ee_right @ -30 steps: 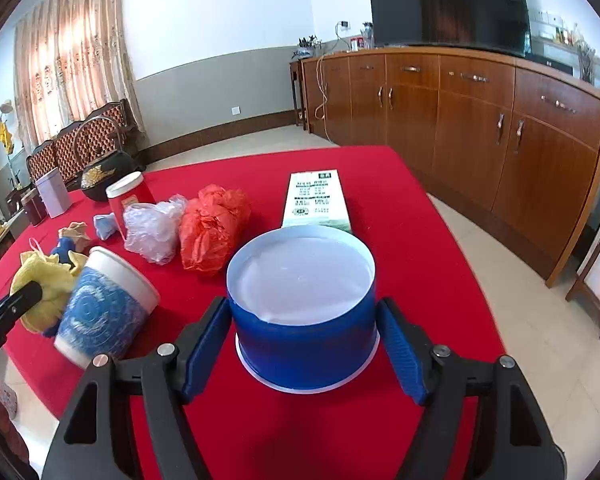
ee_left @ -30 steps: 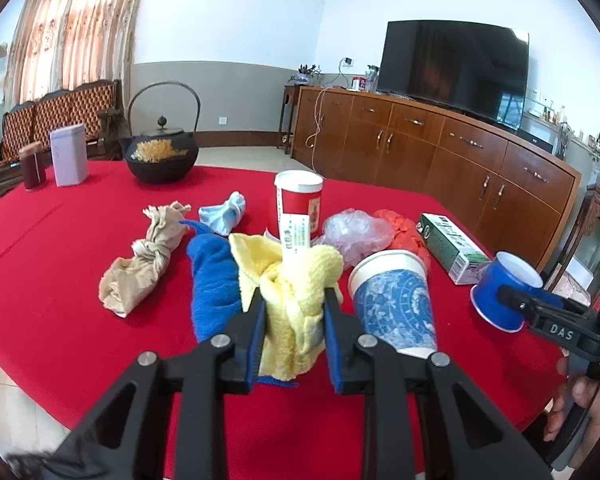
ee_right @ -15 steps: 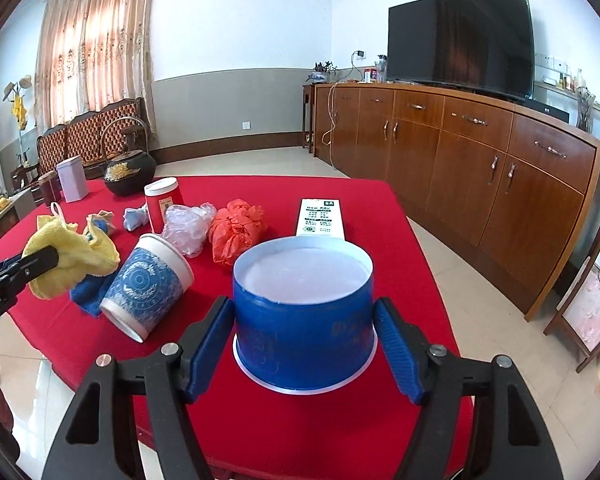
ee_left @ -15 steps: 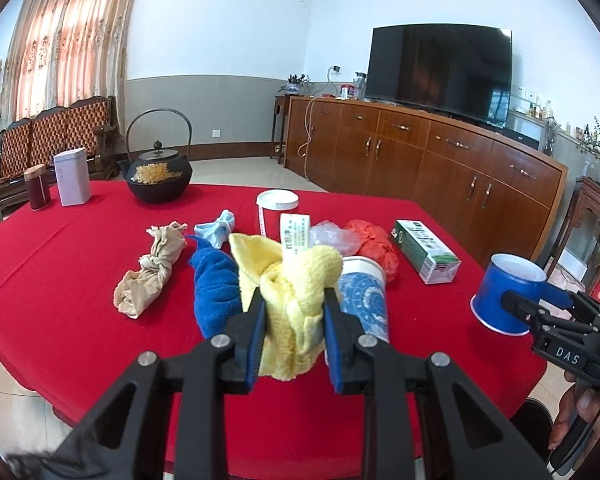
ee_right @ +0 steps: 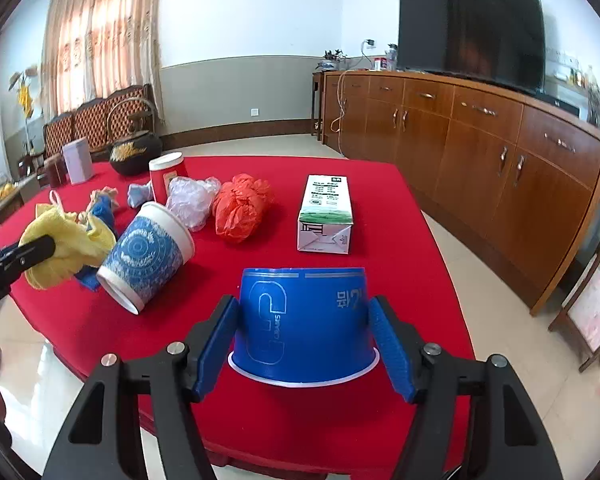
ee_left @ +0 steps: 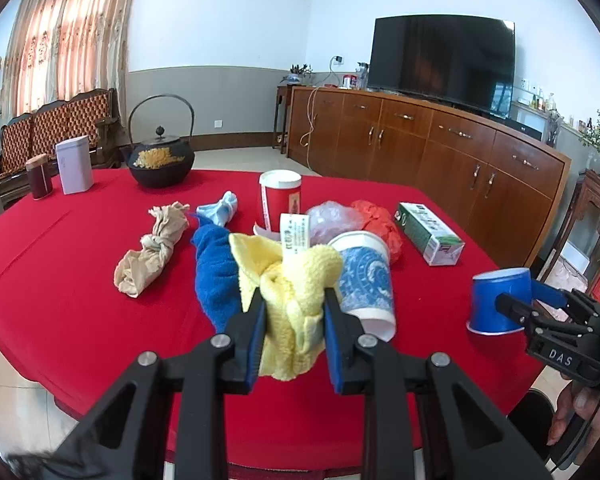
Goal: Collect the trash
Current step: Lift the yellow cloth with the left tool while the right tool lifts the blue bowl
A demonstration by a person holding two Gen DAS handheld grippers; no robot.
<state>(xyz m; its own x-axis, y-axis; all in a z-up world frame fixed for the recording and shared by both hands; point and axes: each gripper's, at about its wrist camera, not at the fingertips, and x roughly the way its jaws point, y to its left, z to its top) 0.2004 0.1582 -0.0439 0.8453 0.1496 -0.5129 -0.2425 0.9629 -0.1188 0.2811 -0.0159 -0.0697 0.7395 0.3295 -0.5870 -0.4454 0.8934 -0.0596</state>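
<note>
My left gripper (ee_left: 294, 308) is shut on a yellow cloth (ee_left: 296, 292), held above the near part of the red table (ee_left: 60, 300). The same cloth (ee_right: 68, 248) shows at the left of the right wrist view. A blue paper cup (ee_right: 304, 320), upside down with its white rim lowest, sits between the pads of my right gripper (ee_right: 304, 332). The jaws are closing and both pads touch its wall. In the left wrist view that blue cup (ee_left: 496, 300) hangs at the table's right edge. A blue-patterned paper cup (ee_left: 366, 280) lies on its side behind the cloth.
On the table lie a blue cloth (ee_left: 216, 272), a knotted beige rag (ee_left: 152, 252), a pale blue rag (ee_left: 220, 210), a red canister (ee_left: 280, 200), a clear bag (ee_left: 332, 220), an orange bag (ee_left: 376, 224) and a green carton (ee_left: 428, 232). A black kettle (ee_left: 160, 160) stands at the back.
The blue cup has tipped in the right gripper: its white base faced the camera, now its side wall does. The jaws have narrowed on it. The left gripper still grips the yellow cloth.
</note>
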